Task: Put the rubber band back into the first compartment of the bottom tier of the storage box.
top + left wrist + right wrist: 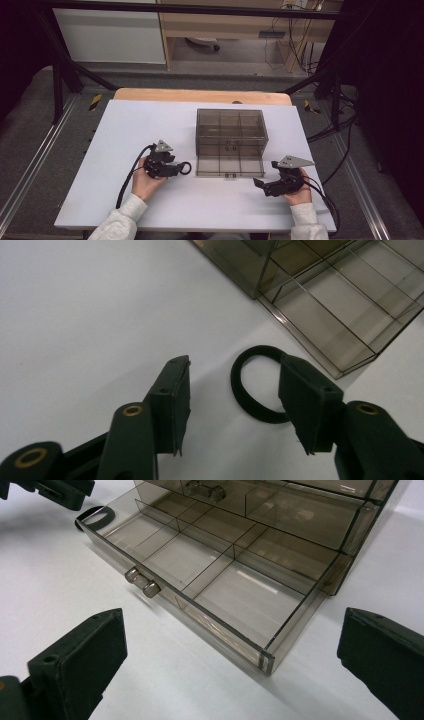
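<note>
Black hair tie (252, 385) lies on table beside left gripper (235, 405), jaws spread

A white board (150, 125) lies under the left gripper (179, 168) and the right gripper (261, 184). A wooden tabletop (200, 96) edges out past its far side. Well beyond both grippers stand a white cabinet (110, 35) and a wooden desk (225, 25) (a caster (216, 48) shows beneath it). Cables (342, 127) trail over the floor outward of the right gripper. A striped tape mark (95, 101) sits beyond the left gripper.
</note>
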Motion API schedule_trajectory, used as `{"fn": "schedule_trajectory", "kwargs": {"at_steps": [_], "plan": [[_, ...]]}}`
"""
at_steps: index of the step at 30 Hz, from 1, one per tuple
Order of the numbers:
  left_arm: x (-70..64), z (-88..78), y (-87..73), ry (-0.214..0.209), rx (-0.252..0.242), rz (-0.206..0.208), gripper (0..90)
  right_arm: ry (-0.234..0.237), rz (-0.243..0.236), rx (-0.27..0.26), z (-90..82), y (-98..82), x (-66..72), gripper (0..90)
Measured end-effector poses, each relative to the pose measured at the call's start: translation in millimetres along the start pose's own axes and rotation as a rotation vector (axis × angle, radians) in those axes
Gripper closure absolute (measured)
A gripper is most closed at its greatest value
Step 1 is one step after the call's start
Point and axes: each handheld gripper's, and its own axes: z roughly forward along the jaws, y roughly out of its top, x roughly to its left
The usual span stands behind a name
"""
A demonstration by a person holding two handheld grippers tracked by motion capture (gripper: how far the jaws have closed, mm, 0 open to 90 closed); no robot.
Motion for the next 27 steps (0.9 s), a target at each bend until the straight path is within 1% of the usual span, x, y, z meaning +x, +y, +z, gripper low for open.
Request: {"fn": "schedule_trajectory", "kwargs": {"at_steps": [2,4,9,13,15,27], "plan": [[-0.9,1.2,-0.3,-0.004,0.004,-0.004,49.4,0.0,0.001,-0.001,-0.1,0.0,0.1,0.3],[-2.2,2.4,-0.5,0.002,0.009,-0.001,51.2,0.0,0.002,0.0,0.0,0.1,0.1,0.3],[-4.2,5.2,-1.1,0.002,0.021,-0.002,57.2,0.001,0.002,0.0,0.1,0.0,0.2,0.3],[-5.4,5.7,-1.3,0.007,0.022,0.001,61.9,0.001,0.002,-0.001,0.0,0.1,0.1,0.3],[-6.0,5.8,-1.2,0.008,0.023,0.004,65.6,0.001,0.002,-0.001,0.2,0.0,0.1,0.3],[-8.1,8.1,-1.2,0.018,0.027,0.01,75.1,0.002,0.003,-0.001,0.2,0.0,0.1,0.3]]}}
